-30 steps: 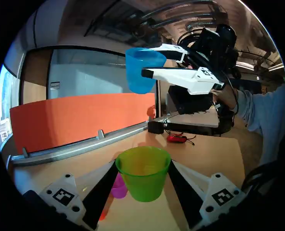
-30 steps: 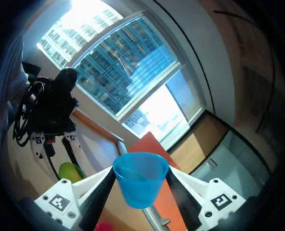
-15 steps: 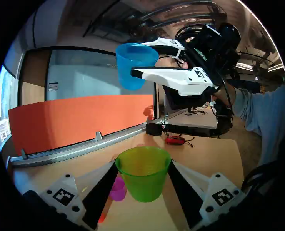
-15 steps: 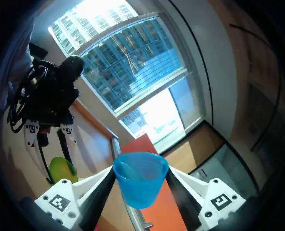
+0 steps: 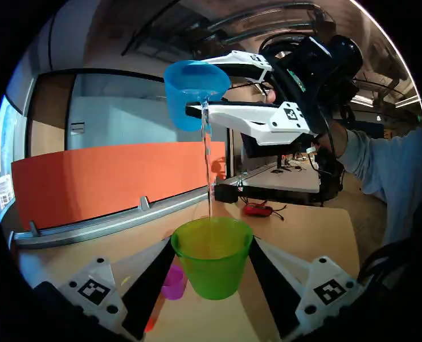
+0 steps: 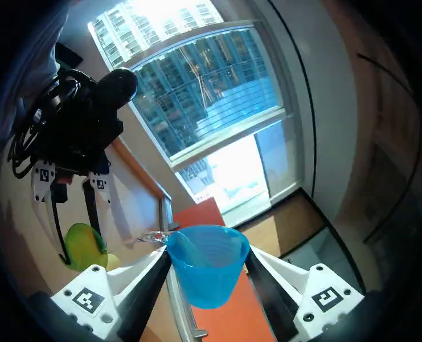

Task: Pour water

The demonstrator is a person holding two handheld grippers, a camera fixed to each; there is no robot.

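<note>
My left gripper [image 5: 211, 268] is shut on a green cup [image 5: 212, 255], held upright above a wooden table [image 5: 313, 228]. High above it my right gripper [image 5: 211, 85], seen in the left gripper view, holds a blue cup [image 5: 193, 94] tipped over. A thin stream of water [image 5: 207, 165] falls from the blue cup's rim into the green cup. In the right gripper view the blue cup [image 6: 207, 263] sits between the fingers of the right gripper [image 6: 207, 268], water spilling off its left rim, with the green cup [image 6: 85, 246] and the left gripper [image 6: 71, 225] off to the left.
A small purple cup [image 5: 173, 281] stands on the table under my left finger. A red object [image 5: 258, 208] and a black box [image 5: 229, 191] lie at the table's far side. An orange panel [image 5: 108, 176] and a metal rail [image 5: 108, 219] run along the back. A person's sleeve [image 5: 393, 165] is at right.
The blue cup has tipped further and shifted left, and water now streams from it into the green cup. The green cup has stayed still.
</note>
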